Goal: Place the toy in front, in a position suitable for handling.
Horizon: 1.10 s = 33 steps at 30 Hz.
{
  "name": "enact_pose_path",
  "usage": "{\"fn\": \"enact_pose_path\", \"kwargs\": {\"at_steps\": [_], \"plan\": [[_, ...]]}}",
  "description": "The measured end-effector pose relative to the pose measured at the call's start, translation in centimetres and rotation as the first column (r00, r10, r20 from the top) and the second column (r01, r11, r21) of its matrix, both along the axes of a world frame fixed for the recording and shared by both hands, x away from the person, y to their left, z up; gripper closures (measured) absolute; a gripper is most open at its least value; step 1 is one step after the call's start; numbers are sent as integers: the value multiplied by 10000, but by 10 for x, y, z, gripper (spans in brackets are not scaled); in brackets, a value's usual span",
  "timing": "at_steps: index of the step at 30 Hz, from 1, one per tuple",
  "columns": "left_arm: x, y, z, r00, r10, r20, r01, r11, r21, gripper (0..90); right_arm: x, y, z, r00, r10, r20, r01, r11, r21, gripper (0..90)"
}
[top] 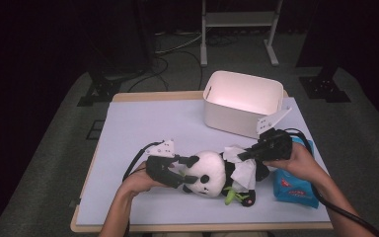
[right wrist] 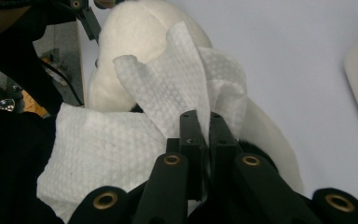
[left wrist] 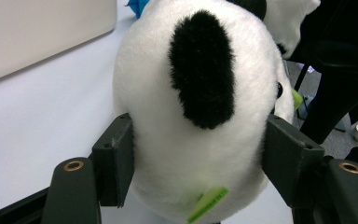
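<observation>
Clearly, the right gripper [right wrist: 199,122] has its jaws pinched tight on a fold of white tissue [right wrist: 163,100], which drapes over the body of the toy panda [top: 212,174] just right of the high view's centre. At lower centre of the left gripper view, the left gripper [left wrist: 196,140] has its jaws set wide around the panda's white head, one pad on each side and both pressing into the fur, so the toy is held steady on the pale mat [top: 143,128]. Beyond the right hand [top: 301,160], at the lower right of the high view, lies a blue tissue pack [top: 296,190], and behind it, upper right of centre, stands an open white bin [top: 242,101].

Judging by this, the step in hand is wiping the panda with the tissue while the other gripper braces it. The next move likely calls for dragging the tissue along the fur with the pinch kept firm and the head clamped so the toy does not slide.
</observation>
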<state>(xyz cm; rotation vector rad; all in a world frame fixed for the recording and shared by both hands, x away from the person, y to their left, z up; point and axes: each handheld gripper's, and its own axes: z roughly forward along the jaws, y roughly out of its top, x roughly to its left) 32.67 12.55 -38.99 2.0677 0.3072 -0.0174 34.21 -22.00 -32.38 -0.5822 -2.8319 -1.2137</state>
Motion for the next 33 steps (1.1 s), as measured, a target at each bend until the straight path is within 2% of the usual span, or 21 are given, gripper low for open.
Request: {"fn": "enact_pose_path", "kwargs": {"at_steps": [3,10,14,16,18,22,29,33], "plan": [[-1,0,0,10000,-58,9,58,10000,49,315,-3,-7,-1,9999,-101,-17,102,9999,33,864],[-1,-5,6,9998,73,-194,-68,9997,230,178,-8,-10,-7,9998,-181,-101,182,9998,90,864],[-1,-11,9,9995,76,-298,-76,10000,18,106,-10,-9,-10,9999,-50,-144,52,9999,136,865],[-2,-16,9,9999,-29,-145,31,9999,120,117,-11,-6,-9,9998,41,-178,-39,9999,141,864],[-3,-18,8,10000,-64,32,63,9994,346,185,-12,0,-6,9998,151,-97,-150,9998,95,864],[-4,-15,8,9995,-185,248,179,9995,254,302,-10,18,1,9986,521,54,-521,9986,59,865],[-6,-17,11,9981,-287,543,276,9994,214,330,-5,63,5,9911,1316,185,-1315,9913,-112,865],[-5,-12,9,9979,-309,563,292,9991,308,338,-3,75,7,9893,1444,227,-1435,9890,-368,864]]}}
